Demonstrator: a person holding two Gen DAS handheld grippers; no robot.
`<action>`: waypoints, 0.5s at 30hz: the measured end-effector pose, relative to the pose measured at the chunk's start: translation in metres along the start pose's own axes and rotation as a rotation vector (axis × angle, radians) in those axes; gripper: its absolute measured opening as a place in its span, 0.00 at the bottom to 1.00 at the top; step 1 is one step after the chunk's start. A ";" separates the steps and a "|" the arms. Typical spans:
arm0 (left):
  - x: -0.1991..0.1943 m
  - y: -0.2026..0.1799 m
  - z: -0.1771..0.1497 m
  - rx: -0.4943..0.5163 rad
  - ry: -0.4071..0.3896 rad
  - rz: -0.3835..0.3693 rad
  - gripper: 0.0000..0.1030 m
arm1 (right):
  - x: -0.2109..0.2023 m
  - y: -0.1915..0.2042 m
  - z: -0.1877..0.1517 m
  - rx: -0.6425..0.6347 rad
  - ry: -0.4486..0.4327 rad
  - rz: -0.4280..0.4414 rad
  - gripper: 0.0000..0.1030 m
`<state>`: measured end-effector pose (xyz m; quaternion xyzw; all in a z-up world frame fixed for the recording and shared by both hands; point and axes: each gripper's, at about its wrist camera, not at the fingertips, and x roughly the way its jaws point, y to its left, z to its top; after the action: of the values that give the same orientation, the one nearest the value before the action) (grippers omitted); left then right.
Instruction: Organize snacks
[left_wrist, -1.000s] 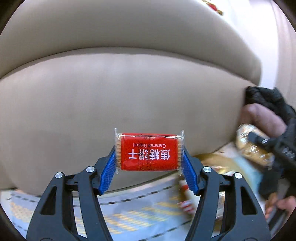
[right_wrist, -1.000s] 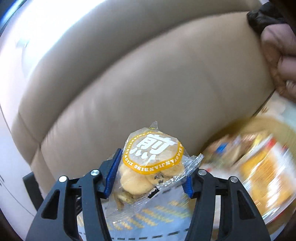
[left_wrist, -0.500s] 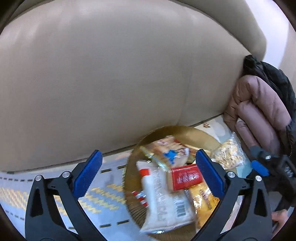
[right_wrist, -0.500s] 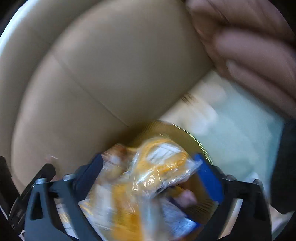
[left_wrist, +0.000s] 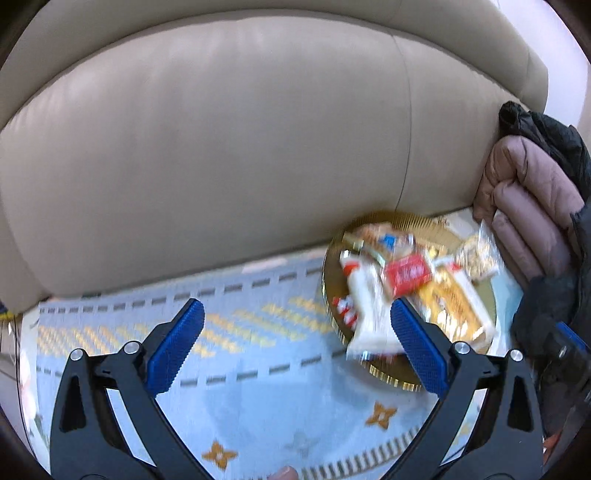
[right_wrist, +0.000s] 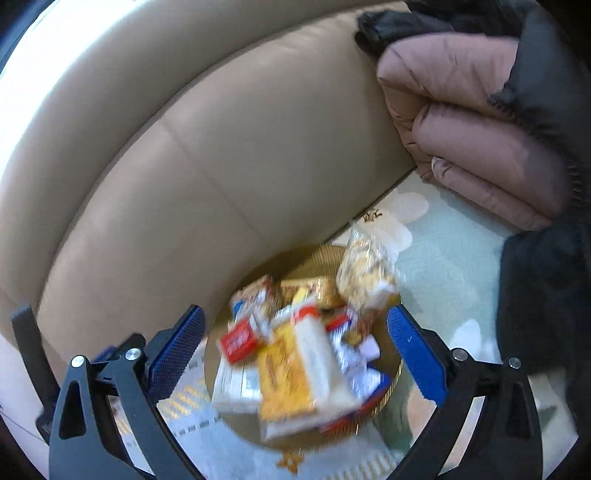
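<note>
One beige sofa (left_wrist: 221, 155) (leather, perhaps), patterned mat (left_wrist: 258, 398)

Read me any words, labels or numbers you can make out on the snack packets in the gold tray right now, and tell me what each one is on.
None can be read.
Red packet: white print, blurred.
Yellow packet: print blurred.
White packet: markings blurred.
Clear cookie bag: no legible label.
Gold tray: no text.

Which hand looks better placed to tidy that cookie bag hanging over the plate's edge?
Probably the right gripper: open, pointing over the gold plate, cookie bag just ahead. The left gripper faces mat.
</note>
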<state>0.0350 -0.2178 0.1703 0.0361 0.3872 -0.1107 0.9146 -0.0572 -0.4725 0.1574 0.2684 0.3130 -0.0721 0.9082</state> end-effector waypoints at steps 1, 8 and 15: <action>-0.001 0.001 -0.008 -0.001 0.005 0.009 0.97 | -0.004 0.006 -0.007 -0.019 0.006 -0.026 0.95; 0.011 -0.003 -0.051 -0.004 0.030 0.056 0.97 | -0.017 0.032 -0.078 -0.198 0.021 -0.169 0.95; 0.034 -0.017 -0.071 0.025 0.045 0.065 0.97 | -0.002 0.011 -0.118 -0.100 0.008 -0.199 0.95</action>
<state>0.0047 -0.2296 0.0966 0.0624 0.4048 -0.0847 0.9083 -0.1182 -0.4009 0.0856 0.1906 0.3448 -0.1452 0.9076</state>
